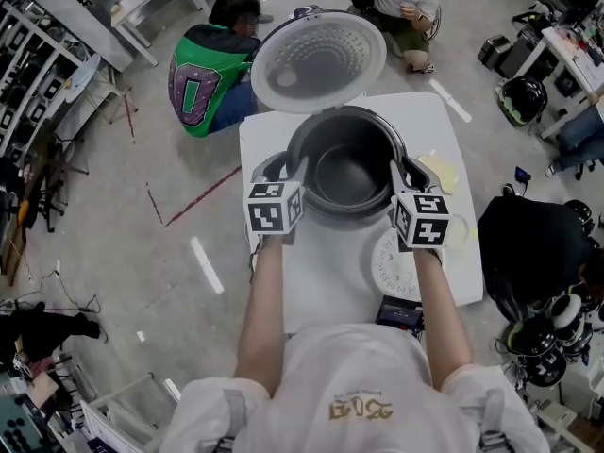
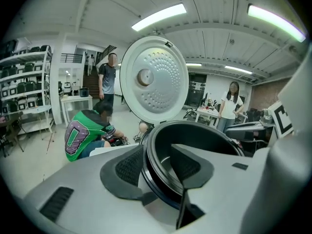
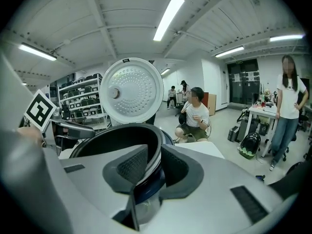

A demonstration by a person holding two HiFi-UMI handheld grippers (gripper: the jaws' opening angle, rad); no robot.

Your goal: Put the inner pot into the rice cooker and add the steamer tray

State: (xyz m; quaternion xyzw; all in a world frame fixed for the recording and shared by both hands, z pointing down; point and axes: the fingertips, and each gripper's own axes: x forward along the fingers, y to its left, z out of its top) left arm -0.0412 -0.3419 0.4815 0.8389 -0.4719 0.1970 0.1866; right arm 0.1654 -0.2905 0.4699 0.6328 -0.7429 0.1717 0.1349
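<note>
The cooker (image 1: 342,212) stood at the far half of the white table (image 1: 321,281), with its lid (image 1: 318,61) raised and the pale, dimpled inner face turned towards the person. The pot (image 1: 349,173) sat down inside the cooker, dark and empty.

The left gripper (image 1: 286,168) was at the pot's left rim. In its own view, the left gripper (image 2: 157,155) had its jaws apart and straddled that rim, one pad outside the pot and one inside. Space showed on the inner side, so it was open and clamped nothing.

The right gripper (image 1: 404,170) mirrored it at the right rim. In the right gripper view, the right gripper (image 3: 155,155) also straddled the rim. Its inner pad seemed to lie against the metal, though the wide lens made that hard to judge. A dark gap showed before the outer pad, so the jaws were open too.

The tray (image 1: 392,267), a white round disc, lay flat on the table near the cooker, just under the right forearm.

Behind the table, a person in a green top (image 1: 203,88) crouched on the floor.
</note>
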